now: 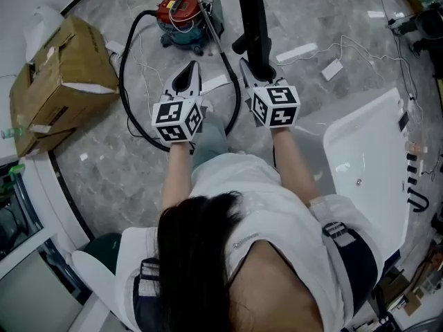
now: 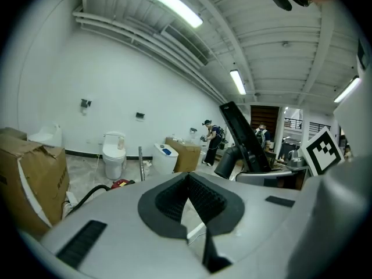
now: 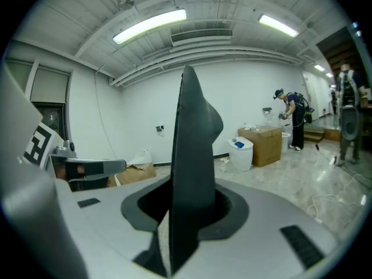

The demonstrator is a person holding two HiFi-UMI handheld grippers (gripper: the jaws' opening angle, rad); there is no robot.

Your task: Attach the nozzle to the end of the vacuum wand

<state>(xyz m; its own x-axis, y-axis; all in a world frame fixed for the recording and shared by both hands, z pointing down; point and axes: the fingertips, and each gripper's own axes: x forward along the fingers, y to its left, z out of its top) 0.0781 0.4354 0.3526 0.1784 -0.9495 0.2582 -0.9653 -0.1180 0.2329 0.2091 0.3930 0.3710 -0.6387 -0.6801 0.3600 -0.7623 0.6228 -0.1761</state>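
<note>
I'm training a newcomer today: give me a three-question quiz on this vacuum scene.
1. What does the right gripper clamp? A: the black nozzle; B: a cup; C: nothing.
2. True or false: the left gripper is open.
3. Fill in: the vacuum cleaner sits on the ___.
Key: 1 A; 2 false, it is shut and empty; 3 floor.

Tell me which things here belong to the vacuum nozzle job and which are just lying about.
Job: nozzle, clamped in the right gripper; wand; vacuum; hose.
Lying about: box; bathtub.
</note>
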